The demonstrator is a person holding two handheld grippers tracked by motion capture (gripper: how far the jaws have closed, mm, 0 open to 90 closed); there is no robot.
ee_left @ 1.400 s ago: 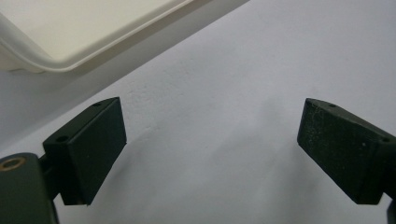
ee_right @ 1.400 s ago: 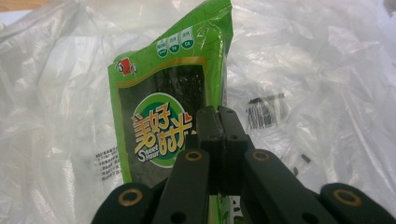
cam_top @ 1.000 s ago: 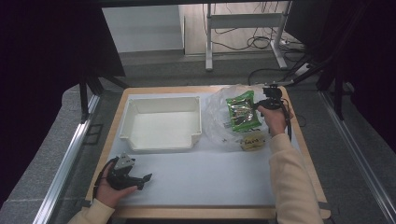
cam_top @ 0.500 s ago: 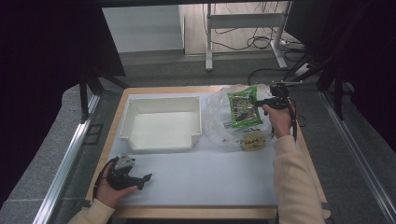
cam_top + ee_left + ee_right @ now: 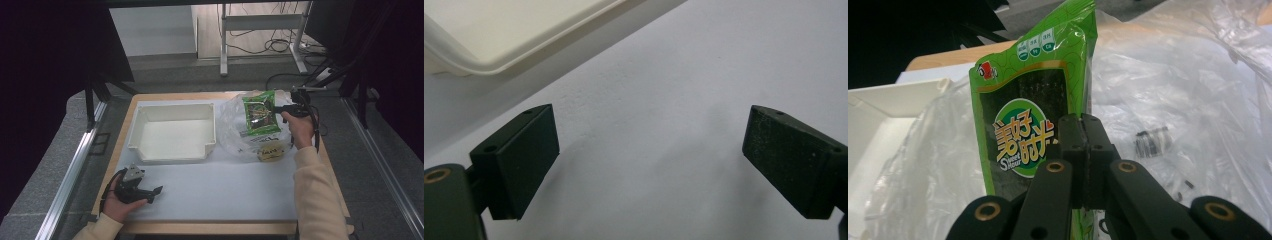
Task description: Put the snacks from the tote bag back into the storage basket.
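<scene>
White mat [image 5: 220, 192]: green packet [image 5: 1033, 120] pinched between right gripper [image 5: 1083, 131] jaws.

Cream sleeves [image 5: 317, 195] cover both forearms; the black grippers carry brass-ringed screw holes and trailing black cables.

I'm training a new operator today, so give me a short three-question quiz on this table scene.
1. True or false: the right tongs are shut on the green snack packet.
2. What lies under that packet? A) a clear plastic bag B) a towel C) a plate
3. Which container stands beside the bag, and what is in it?

Key
1. True.
2. A, the clear plastic bag.
3. The white tray, with nothing in it; the left tongs stand open near it.
</scene>
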